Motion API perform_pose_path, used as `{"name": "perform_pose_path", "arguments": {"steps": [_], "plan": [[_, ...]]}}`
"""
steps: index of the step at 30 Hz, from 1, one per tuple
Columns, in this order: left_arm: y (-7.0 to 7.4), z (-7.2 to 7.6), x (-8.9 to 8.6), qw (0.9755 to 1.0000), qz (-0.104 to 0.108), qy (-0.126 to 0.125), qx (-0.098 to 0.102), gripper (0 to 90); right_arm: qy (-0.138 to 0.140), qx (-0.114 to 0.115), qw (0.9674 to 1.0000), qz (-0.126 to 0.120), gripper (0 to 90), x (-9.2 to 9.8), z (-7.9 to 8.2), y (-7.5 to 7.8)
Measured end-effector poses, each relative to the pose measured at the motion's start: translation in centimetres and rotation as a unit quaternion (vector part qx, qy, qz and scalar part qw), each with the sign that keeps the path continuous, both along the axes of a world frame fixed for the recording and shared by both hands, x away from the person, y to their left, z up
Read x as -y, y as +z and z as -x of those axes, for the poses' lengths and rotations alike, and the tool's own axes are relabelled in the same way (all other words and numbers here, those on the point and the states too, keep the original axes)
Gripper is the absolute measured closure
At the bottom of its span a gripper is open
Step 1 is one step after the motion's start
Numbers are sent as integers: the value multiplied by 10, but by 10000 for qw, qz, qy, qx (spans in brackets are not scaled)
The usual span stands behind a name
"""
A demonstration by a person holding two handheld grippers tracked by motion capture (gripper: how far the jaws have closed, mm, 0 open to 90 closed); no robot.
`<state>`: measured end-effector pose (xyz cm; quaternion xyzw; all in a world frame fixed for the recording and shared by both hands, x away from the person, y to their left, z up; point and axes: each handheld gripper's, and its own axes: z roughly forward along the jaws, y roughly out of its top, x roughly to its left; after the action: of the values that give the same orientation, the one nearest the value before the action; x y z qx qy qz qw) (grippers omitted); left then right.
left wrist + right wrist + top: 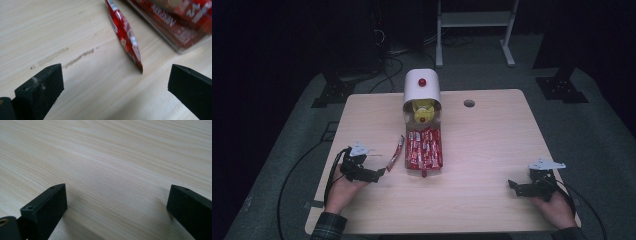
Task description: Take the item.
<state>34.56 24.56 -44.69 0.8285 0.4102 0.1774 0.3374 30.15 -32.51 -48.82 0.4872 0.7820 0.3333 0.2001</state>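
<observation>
Single red sachet point(395, 153): loose on the light wood tabletop point(492, 145), long axis running 1 to 7 o'clock, lower tip nearest the left gripper point(381, 173). In the left gripper view its print is blurred and its far end is cut off at the top.

Tray of red sachets point(424, 148): centre, just beside the loose one at 3 o'clock, long axis 12 to 6.

White dispenser point(422, 89): at 12 o'clock; yellow contents hard to make out.

Left gripper: released, jaws wide, nothing between them.

Right gripper point(512, 186): released, near the 4 o'clock edge, open tabletop around it.
</observation>
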Motion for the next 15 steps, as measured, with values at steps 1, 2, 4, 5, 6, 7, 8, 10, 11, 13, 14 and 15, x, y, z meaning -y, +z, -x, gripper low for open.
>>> {"name": "perform_pose_path", "arguments": {"steps": [1, 2, 4, 5, 6, 7, 8, 10, 11, 13, 14, 15], "plan": [[-1, 2, -1, 10000, -13, 2, -22, 0, 0, 0, 10000, 1, 20, 0, 0, 0], [-2, 3, -2, 10000, -33, 1, -29, 0, 1, 0, 10000, 1, 20, 0, 0, 0], [-3, 6, -4, 10000, -36, 3, -60, 0, 1, 0, 10000, 1, 20, 0, 0, 0], [-4, 7, -5, 9999, -68, 8, -75, 0, 0, 0, 10000, 0, 20, 0, 0, 0], [-5, 8, -6, 9999, -82, 12, -86, 0, 0, 0, 10000, 0, 20, 0, 0, 0], [-7, 10, -8, 9999, -110, 23, -120, 0, 0, 0, 10000, 1, 20, 0, 0, 0], [-8, 11, -9, 9998, -113, 38, -141, 0, 0, 0, 10000, 1, 20, 0, 0, 0], [-12, 13, -11, 9997, -144, 46, -196, 0, 1, 1, 10000, 1, 20, 0, 0, 0], [-16, 15, -13, 9994, -200, 66, -260, 0, 5, 7, 10000, 5, 20, 0, 0, 0], [-18, 17, -14, 9993, -247, 75, -280, 0, 5, 8, 10000, 6, 20, 0, 0, 0], [-19, 17, -15, 9990, -314, 65, -304, 0, 6, 10, 10000, 7, 20, 0, 0, 0], [-20, 18, -15, 9990, -321, 78, -303, 0, 5, 9, 10000, 7, 20, 0, 0, 0]]}}
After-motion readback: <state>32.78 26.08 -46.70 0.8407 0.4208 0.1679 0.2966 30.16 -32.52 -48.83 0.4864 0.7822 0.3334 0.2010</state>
